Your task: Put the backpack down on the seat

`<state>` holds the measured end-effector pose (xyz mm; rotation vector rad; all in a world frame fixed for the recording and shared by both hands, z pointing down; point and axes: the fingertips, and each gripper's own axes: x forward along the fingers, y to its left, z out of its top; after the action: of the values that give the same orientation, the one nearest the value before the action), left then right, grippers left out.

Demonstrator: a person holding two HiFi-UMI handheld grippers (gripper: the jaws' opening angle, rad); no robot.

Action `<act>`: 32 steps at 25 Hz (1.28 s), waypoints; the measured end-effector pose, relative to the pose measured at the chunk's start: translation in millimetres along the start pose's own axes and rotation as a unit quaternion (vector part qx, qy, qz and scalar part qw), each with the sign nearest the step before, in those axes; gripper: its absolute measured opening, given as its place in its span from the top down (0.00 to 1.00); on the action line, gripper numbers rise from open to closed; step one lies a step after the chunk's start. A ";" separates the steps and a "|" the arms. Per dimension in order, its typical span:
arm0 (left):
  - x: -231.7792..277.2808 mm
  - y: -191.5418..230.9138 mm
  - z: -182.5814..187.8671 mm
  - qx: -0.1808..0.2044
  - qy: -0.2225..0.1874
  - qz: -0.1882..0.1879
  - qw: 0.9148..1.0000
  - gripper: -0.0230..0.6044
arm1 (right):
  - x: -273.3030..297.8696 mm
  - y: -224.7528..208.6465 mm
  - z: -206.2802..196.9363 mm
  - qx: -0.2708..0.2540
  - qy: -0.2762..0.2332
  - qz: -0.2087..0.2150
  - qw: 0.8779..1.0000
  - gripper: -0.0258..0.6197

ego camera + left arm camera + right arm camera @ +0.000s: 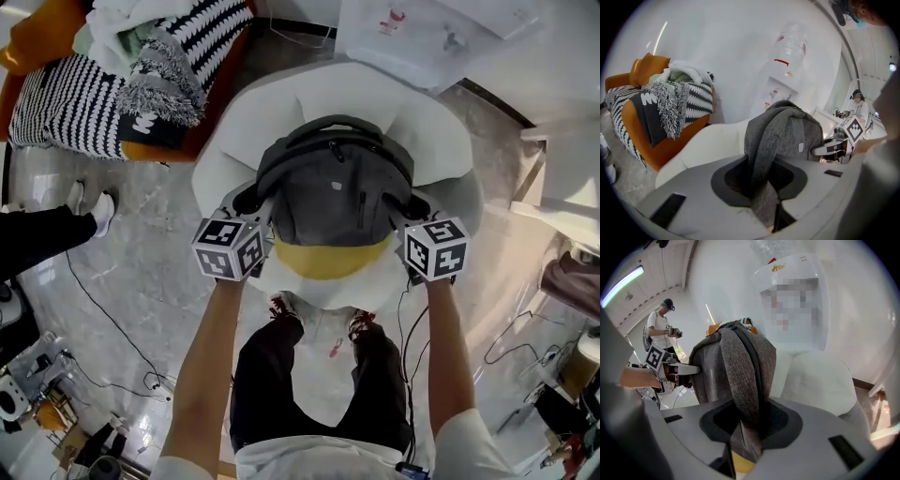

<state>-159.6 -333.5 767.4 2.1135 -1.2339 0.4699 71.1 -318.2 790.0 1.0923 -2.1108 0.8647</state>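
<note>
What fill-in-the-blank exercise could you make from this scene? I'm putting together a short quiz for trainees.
The left gripper and right gripper each clamp part of a ___ backpack. The backpack's bottom panel is ___. The seat beneath it is ___ in colour.
Missing words: grey; yellow; white.

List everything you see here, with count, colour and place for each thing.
backpack: one, grey with yellow base, over the armchair seat
armchair: one, white, centre
chair: one, orange, top left
blankets: several, black-and-white, piled on that chair
water dispenser: one, white, behind the armchair
cables: several, dark, on the floor
bystander: one, black trousers, left edge
left hand-held gripper: one, grey, shut on a backpack strap
right hand-held gripper: one, grey, shut on the other strap
legs: two, black trousers, below
</note>
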 end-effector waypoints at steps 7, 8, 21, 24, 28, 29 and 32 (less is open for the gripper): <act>20.4 7.9 -6.8 0.005 0.010 0.002 1.000 0.81 | 16.6 -11.6 -8.5 0.009 -0.003 -0.001 1.000 0.78; 24.6 9.5 -9.2 0.003 0.012 0.002 1.000 0.81 | 19.1 -13.8 -10.3 0.009 0.000 -0.001 1.000 0.78; 54.6 23.0 -12.5 0.009 0.008 0.000 1.000 0.79 | 40.2 -31.1 -13.1 0.016 -0.019 0.001 1.000 0.78; 59.5 24.0 -13.0 0.012 0.006 0.000 1.000 0.79 | 43.7 -35.0 -13.7 0.020 -0.023 -0.005 1.000 0.78; 66.3 29.3 -13.1 0.009 -0.005 0.017 1.000 0.78 | 50.2 -41.1 -12.8 0.024 -0.033 -0.008 0.999 0.78; 68.8 30.9 -13.0 0.006 -0.008 0.022 1.000 0.77 | 51.4 -43.0 -12.1 0.026 -0.035 -0.008 0.999 0.77; 72.2 35.2 -12.6 0.000 -0.018 0.033 0.999 0.75 | 53.1 -46.3 -11.2 0.037 -0.037 -0.004 0.999 0.75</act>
<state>-154.2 -383.7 831.2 2.0954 -1.3262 0.4632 87.5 -354.7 849.0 1.1874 -2.1479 0.9174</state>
